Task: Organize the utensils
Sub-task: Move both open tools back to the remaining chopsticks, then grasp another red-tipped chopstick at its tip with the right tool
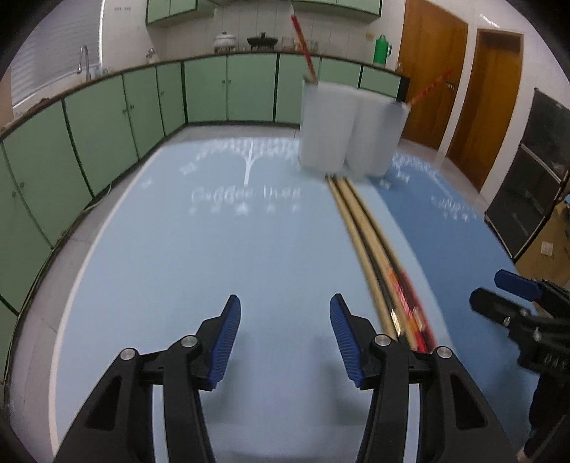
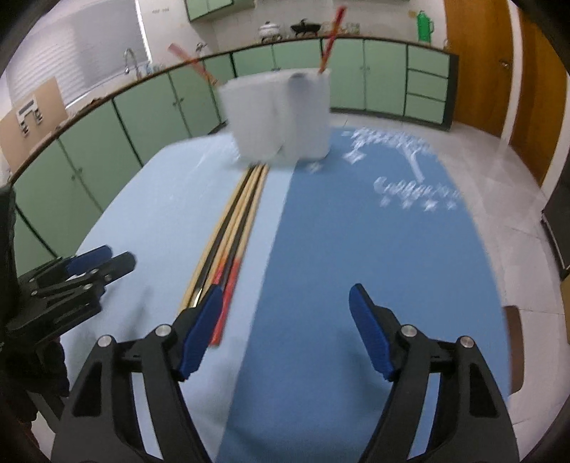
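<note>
Several chopsticks (image 1: 367,235) (image 2: 235,220), tan, black and red-ended, lie side by side along the seam between the light blue and dark blue mats. Beyond their far ends stands a white holder (image 1: 351,126) (image 2: 276,114) with a red chopstick (image 1: 302,42) (image 2: 329,34) sticking up on one side and another red chopstick (image 1: 429,85) (image 2: 190,60) leaning out on the other. My left gripper (image 1: 285,313) is open over the light blue mat, left of the chopsticks, nothing between its fingers. My right gripper (image 2: 285,304) is open over the dark blue mat, its left finger overlapping the chopsticks' near ends.
The light blue mat (image 1: 171,256) and dark blue mat (image 2: 374,249) cover the table. Green cabinets (image 1: 107,117) with a counter and sink tap (image 1: 83,58) run behind. Wooden doors (image 1: 459,103) stand at the back right. Each gripper shows at the edge of the other's view.
</note>
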Demonstrator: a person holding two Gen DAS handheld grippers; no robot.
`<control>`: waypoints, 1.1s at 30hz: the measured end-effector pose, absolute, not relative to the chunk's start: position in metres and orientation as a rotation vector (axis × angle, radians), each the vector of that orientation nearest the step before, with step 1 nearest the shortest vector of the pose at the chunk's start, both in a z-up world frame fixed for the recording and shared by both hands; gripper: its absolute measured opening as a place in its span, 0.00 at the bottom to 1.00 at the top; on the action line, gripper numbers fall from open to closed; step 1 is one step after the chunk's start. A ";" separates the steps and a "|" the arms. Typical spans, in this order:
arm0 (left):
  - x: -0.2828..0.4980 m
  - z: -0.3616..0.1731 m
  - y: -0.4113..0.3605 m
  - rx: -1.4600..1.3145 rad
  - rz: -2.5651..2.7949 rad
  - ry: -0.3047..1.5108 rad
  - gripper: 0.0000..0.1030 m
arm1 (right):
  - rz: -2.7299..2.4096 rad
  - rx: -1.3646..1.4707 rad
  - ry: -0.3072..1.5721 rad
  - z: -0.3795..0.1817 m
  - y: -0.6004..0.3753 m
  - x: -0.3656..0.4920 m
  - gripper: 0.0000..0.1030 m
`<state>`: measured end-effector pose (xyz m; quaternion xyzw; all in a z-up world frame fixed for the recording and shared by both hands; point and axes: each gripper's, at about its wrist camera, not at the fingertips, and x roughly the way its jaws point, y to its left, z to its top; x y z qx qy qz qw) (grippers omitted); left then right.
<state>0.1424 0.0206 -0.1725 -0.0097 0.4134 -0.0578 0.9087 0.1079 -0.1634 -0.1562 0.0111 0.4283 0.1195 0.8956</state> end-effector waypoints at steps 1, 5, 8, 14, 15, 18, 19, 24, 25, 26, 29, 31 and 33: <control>0.142 -0.172 0.023 -0.017 -0.117 0.859 0.50 | 0.253 0.005 0.895 -0.161 -0.159 0.103 0.69; 0.138 -0.178 0.026 -0.015 -0.114 0.879 0.50 | 0.248 -0.068 0.918 -0.173 -0.145 0.097 0.67; 0.133 -0.181 0.027 -0.012 -0.115 0.887 0.50 | 0.231 -0.086 0.940 -0.182 -0.144 0.096 0.65; 0.129 -0.185 0.025 -0.011 -0.120 0.898 0.52 | 0.214 -0.112 0.935 -0.184 -0.137 0.098 0.65; 0.128 -0.186 0.025 -0.012 -0.121 0.898 0.52 | 0.214 -0.114 0.934 -0.185 -0.138 0.099 0.65; 0.129 -0.186 0.025 -0.010 -0.121 0.898 0.53 | 0.163 -0.124 0.923 -0.184 -0.145 0.098 0.62; 0.129 -0.186 0.025 -0.010 -0.121 0.898 0.53 | 0.152 -0.116 0.921 -0.183 -0.149 0.098 0.62; 0.128 -0.186 0.025 -0.010 -0.118 0.895 0.54 | 0.200 -0.064 0.908 -0.180 -0.156 0.094 0.58; 0.128 -0.187 0.025 -0.012 -0.118 0.895 0.54 | 0.224 -0.049 0.906 -0.180 -0.154 0.094 0.57; 0.127 -0.187 0.025 -0.013 -0.117 0.895 0.54 | 0.243 -0.037 0.905 -0.180 -0.152 0.093 0.55; 0.127 -0.187 0.024 -0.012 -0.119 0.896 0.54 | 0.253 -0.053 0.917 -0.184 -0.142 0.099 0.43; 0.126 -0.187 0.023 -0.010 -0.120 0.897 0.55 | 0.243 -0.060 0.910 -0.185 -0.139 0.102 0.39; 0.125 -0.186 0.023 -0.007 -0.121 0.899 0.56 | 0.235 -0.059 0.911 -0.185 -0.137 0.107 0.30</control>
